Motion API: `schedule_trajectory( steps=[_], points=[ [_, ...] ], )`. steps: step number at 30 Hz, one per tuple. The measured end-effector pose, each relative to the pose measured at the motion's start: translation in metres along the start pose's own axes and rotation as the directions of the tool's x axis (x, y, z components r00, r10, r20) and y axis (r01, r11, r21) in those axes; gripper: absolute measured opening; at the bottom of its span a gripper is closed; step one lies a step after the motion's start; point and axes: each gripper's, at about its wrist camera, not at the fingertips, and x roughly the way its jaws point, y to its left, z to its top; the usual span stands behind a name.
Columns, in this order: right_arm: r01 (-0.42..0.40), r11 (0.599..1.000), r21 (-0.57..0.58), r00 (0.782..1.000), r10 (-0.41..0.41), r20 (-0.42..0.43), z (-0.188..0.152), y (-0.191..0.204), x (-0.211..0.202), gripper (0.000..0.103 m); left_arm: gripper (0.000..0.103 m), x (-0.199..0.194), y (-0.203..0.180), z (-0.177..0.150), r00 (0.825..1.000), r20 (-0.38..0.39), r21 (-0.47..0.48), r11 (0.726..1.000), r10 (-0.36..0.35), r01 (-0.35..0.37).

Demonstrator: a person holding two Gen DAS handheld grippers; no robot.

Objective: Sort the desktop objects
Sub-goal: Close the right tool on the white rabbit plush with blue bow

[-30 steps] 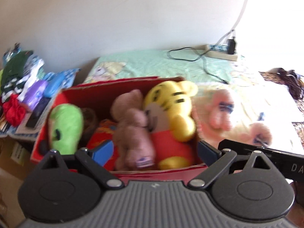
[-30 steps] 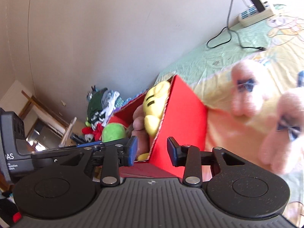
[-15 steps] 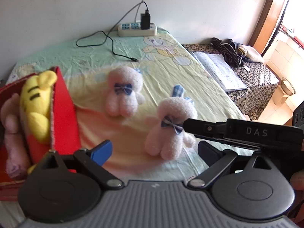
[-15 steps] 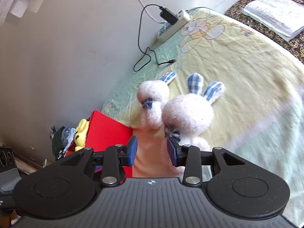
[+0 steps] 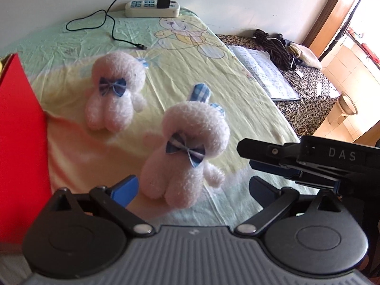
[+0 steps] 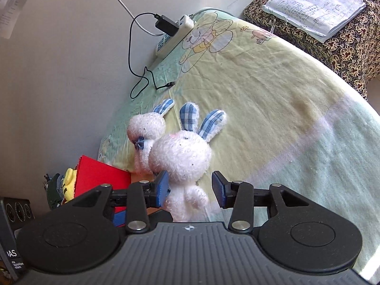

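**Both grippers open around the nearer plush rabbit**

The nearer rabbit (image 6: 182, 159), pale pink with blue checked ears and a blue bow tie, sits on the bed (image 6: 273, 90), which is covered by a cartoon-print sheet. The right gripper (image 6: 190, 187) has its blue-padded fingers (image 6: 162, 186) spread wide on either side of the rabbit's body, and whether either pad touches the fur cannot be told. The left gripper (image 5: 192, 186) is also open, its fingers (image 5: 124, 188) flanking that rabbit's lower body from the other side. A second rabbit (image 5: 114, 95) of the same kind sits just behind the nearer rabbit. A red box (image 5: 21, 142) stands just beside the nearer rabbit, with a yellow plush (image 6: 68, 180) showing inside it. Well beyond the nearer rabbit, against the wall, lies a power strip (image 5: 152, 8) with a black charger plugged in.
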Motion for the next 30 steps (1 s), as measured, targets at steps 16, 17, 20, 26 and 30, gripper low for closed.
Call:
schedule_trajectory(
  steps=[16,17,20,26,30],
  points=[
    [-0.034,0.999,-0.041,0.997,0.031,-0.075,0.022,0.012,0.045,0.045,0.085,0.039,0.010,0.030,0.999,0.002,0.043,0.999,0.033,-0.033],
    [-0.039,0.998,-0.048,0.996,0.035,-0.081,0.023,0.014,0.049,0.045,0.084,0.041,0.010,0.030,0.999,-0.002,0.051,0.998,0.039,-0.039],
    [-0.037,0.996,-0.085,0.995,0.030,-0.091,0.025,0.021,0.060,0.049,0.076,0.048,0.013,0.030,0.999,-0.026,0.054,0.998,0.030,-0.029],
    [-0.027,0.990,-0.139,0.994,0.012,-0.107,0.028,0.029,0.076,0.056,0.067,0.057,0.026,0.031,0.999,-0.027,-0.019,1.000,0.021,-0.022],
    [-0.043,0.998,-0.055,0.986,0.034,-0.164,0.028,0.020,0.088,0.062,0.066,0.058,0.022,0.029,0.999,-0.017,0.000,0.999,0.042,-0.042]
  ],
)
